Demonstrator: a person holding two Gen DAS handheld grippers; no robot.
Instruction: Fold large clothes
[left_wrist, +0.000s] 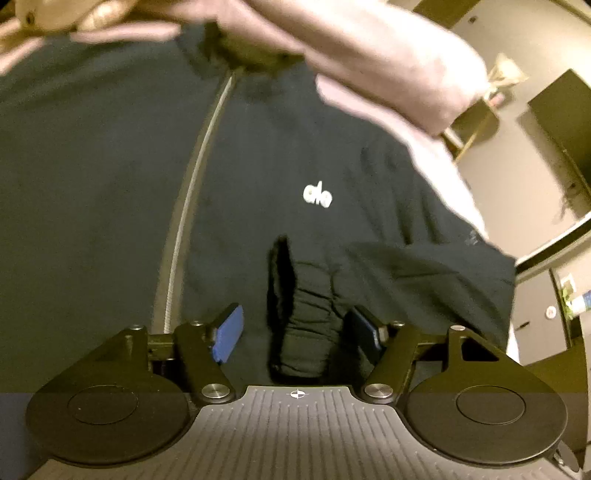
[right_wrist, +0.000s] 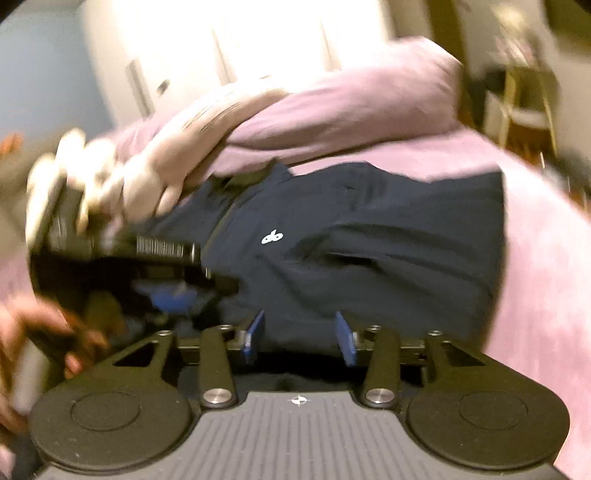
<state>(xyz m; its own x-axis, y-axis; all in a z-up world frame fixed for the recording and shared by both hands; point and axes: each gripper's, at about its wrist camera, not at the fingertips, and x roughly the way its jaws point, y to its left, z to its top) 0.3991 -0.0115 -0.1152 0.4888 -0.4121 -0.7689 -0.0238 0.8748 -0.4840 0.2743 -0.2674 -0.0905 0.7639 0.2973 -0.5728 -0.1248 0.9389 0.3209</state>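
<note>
Dark navy zip jacket (left_wrist: 258, 166) lies spread front-up on a bed with pink bedding (right_wrist: 535, 258), filling most of the left wrist view. Silver zipper (left_wrist: 195, 177) curves from 12 o'clock down toward 7 o'clock. Small white logo (left_wrist: 317, 194) sits near centre, at 3 o'clock from the zipper. Pink pillow (left_wrist: 388, 62) lies along the top edge at 1 o'clock, touching or overlapping the collar area; can't tell which.

Left claw (left_wrist: 295, 332) is open wide, its 2 blue pads (left_wrist: 229, 334) well apart. A bunched dark cuff or sleeve end (left_wrist: 306, 325) sits between them, touching neither pad that I can see, so nothing is gripped.

Right wrist view is blurred. Right claw (right_wrist: 301, 338) is also open, blue pads (right_wrist: 255, 338) apart, with navy fabric directly ahead at 12 o'clock and under the tips; no clamp on it visible. Logo shows again at 11 o'clock from this claw. The left claw's body shows at 9 o'clock, smeared, with the person's hand (right_wrist: 55, 332) on it at 8 o'clock. Pillow runs across 12 to 1 o'clock behind the jacket. Pale blurred objects (right_wrist: 92, 166) at 10 o'clock; too smeared to identify.
</note>
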